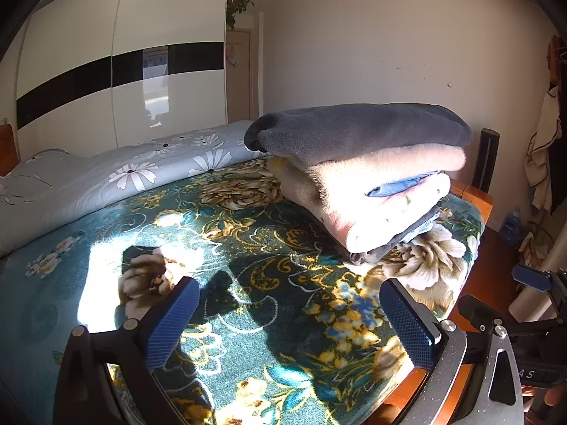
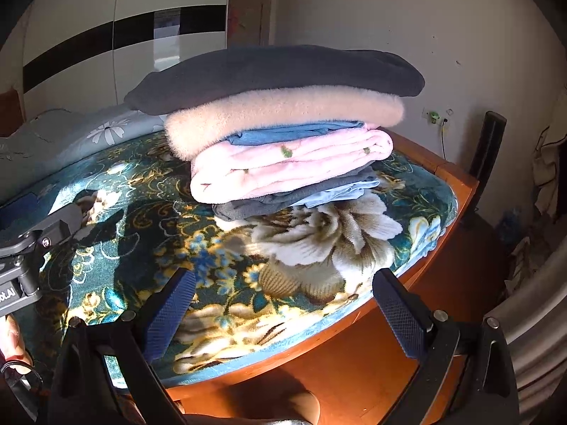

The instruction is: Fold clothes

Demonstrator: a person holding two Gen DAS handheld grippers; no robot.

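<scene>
A stack of folded clothes [image 1: 368, 177] sits on the teal floral blanket [image 1: 248, 248] near the bed's foot corner. Its top piece is dark grey fleece [image 2: 276, 74], then a beige fluffy piece [image 2: 283, 117], a blue one, a pink one [image 2: 283, 166], and grey and light blue pieces at the bottom. My left gripper [image 1: 288, 322] is open and empty, low over the blanket in front of the stack. My right gripper [image 2: 283, 313] is open and empty, over the bed's front edge, to the right of the left one [image 2: 53, 230].
A grey daisy-print duvet [image 1: 124, 173] lies rolled along the far side of the bed. The orange wooden bed frame [image 2: 354, 364] runs along the near edge. A white wardrobe with a black band [image 1: 106, 81] stands behind. Hanging clothes [image 1: 542, 163] are at the right wall.
</scene>
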